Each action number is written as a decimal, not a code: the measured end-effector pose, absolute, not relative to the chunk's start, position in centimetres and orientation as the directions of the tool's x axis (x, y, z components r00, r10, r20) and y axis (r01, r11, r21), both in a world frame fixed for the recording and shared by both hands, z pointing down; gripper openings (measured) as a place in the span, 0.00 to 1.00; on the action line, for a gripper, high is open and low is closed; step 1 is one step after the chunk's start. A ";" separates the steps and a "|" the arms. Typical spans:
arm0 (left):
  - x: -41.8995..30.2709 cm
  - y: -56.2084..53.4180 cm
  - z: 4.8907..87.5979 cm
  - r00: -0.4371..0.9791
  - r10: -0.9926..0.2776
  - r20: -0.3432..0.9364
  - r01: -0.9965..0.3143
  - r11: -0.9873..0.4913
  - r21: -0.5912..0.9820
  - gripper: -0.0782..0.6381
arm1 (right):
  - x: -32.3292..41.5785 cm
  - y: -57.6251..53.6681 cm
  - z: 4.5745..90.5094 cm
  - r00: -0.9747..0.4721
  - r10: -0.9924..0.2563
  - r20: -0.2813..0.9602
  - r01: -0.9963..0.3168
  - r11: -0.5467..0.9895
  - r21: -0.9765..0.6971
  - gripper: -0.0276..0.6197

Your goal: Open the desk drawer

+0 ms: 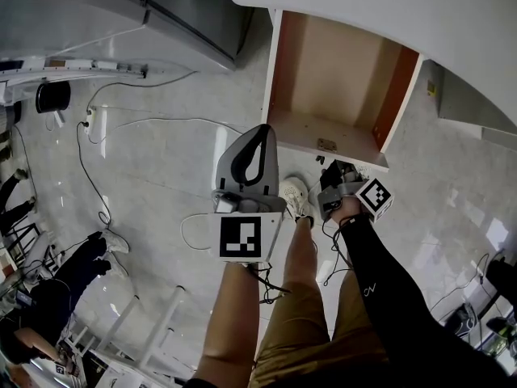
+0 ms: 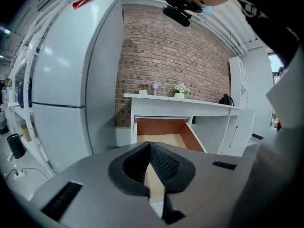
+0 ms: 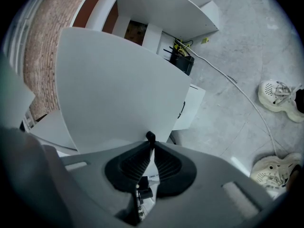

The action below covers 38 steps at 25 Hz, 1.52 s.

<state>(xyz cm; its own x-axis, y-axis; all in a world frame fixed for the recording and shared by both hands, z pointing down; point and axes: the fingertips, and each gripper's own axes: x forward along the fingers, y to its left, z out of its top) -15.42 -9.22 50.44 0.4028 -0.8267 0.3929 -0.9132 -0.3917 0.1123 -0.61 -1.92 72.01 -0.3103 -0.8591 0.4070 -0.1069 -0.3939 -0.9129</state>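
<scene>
The drawer (image 1: 335, 75) stands pulled out beneath the white surface (image 1: 388, 6), with the right claw (image 3: 150, 145) pinched shut on its small dark handle (image 3: 150, 136). The left claw (image 2: 150, 146), tips together and empty, faces a fridge (image 2: 66, 80) and brick wall (image 2: 161, 56). Cables (image 1: 101, 148) trail across the grey floor (image 1: 170, 176).

White drawer (image 1: 335, 79) (orange-brown inside), seemingly grey floor (image 1: 174, 156)

A refrigerator (image 2: 61, 80) stands by a brick wall (image 2: 166, 56); cables (image 1: 145, 124) cross the floor (image 1: 170, 192).
</scene>
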 end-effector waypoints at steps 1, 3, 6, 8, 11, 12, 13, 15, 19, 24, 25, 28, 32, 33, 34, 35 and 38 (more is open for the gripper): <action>-15.6 -9.2 50.6 0.400 -0.826 0.398 -0.915 -0.388 0.114 0.12 | -0.6 -1.9 72.0 -0.307 -0.861 0.406 -0.106 -0.393 -0.914 0.09; -15.8 -9.2 50.8 0.395 -0.827 0.400 -0.917 -0.381 0.118 0.12 | -0.7 -1.9 72.0 -0.304 -0.863 0.405 -0.101 -0.393 -0.914 0.09; -15.8 -9.5 50.7 0.399 -0.830 0.390 -0.915 -0.387 0.113 0.12 | -0.9 -2.1 71.7 -0.304 -0.862 0.407 -0.098 -0.397 -0.913 0.09; -15.7 -9.8 50.7 0.405 -0.826 0.392 -0.913 -0.393 0.113 0.12 | -0.9 -2.1 71.7 -0.306 -0.859 0.411 -0.106 -0.398 -0.911 0.09; -15.7 -10.1 50.7 0.410 -0.823 0.392 -0.910 -0.397 0.118 0.12 | -0.9 -2.2 71.7 -0.305 -0.856 0.417 -0.114 -0.402 -0.909 0.09; -15.7 -10.2 50.7 0.412 -0.822 0.393 -0.909 -0.399 0.119 0.12 | -0.9 -2.1 71.7 -0.304 -0.856 0.419 -0.115 -0.404 -0.908 0.09; -15.7 -10.2 50.8 0.415 -0.820 0.393 -0.908 -0.402 0.120 0.12 | -0.9 -2.1 71.7 -0.302 -0.855 0.421 -0.115 -0.406 -0.907 0.09; -15.6 -10.4 50.8 0.423 -0.816 0.394 -0.904 -0.410 0.121 0.12 | -1.0 -2.2 71.5 -0.296 -0.858 0.420 -0.107 -0.407 -0.907 0.09; -15.4 -10.6 50.9 0.438 -0.807 0.396 -0.896 -0.428 0.119 0.12 | -0.9 -2.2 71.5 -0.282 -0.863 0.419 -0.119 -0.402 -0.908 0.09; -14.9 -10.7 50.8 0.472 -0.790 0.392 -0.878 -0.463 0.123 0.12 | -2.0 -1.9 71.0 -0.352 -0.844 0.404 -0.235 -0.338 -0.911 0.20; -14.8 -10.7 50.9 0.480 -0.785 0.391 -0.873 -0.471 0.125 0.12 | -2.3 -1.9 70.9 -0.366 -0.839 0.403 -0.257 -0.325 -0.910 0.23; -14.2 -10.5 51.1 0.502 -0.773 0.388 -0.860 -0.493 0.130 0.12 | -2.4 -1.8 70.5 -0.372 -0.838 0.399 -0.277 -0.310 -0.910 0.24; -13.1 -9.7 51.1 0.527 -0.754 0.392 -0.843 -0.520 0.135 0.12 | -1.8 -1.2 69.9 -0.363 -0.836 0.411 -0.290 -0.318 -0.903 0.25; -12.8 -9.4 51.0 0.532 -0.750 0.394 -0.841 -0.524 0.139 0.12 | -1.6 -1.1 69.7 -0.364 -0.833 0.416 -0.298 -0.319 -0.900 0.24; -12.5 -9.3 50.9 0.535 -0.747 0.394 -0.839 -0.526 0.142 0.12 | -1.5 -1.0 69.5 -0.369 -0.829 0.419 -0.310 -0.315 -0.897 0.24; -12.2 -9.1 50.8 0.536 -0.747 0.395 -0.839 -0.525 0.145 0.12 | -1.5 -0.9 69.3 -0.381 -0.822 0.423 -0.328 -0.307 -0.893 0.24; -11.8 -8.6 50.6 0.523 -0.751 0.404 -0.848 -0.508 0.153 0.12 | -1.8 -0.5 68.7 -0.432 -0.791 0.433 -0.391 -0.269 -0.880 0.24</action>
<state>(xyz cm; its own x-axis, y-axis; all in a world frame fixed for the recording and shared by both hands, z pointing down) -11.79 -8.64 50.62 0.5225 -0.7508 0.4041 -0.8479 -0.5076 0.1534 -1.82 -0.46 68.75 -0.4323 -0.7908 0.4333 -0.3911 -0.2686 -0.8803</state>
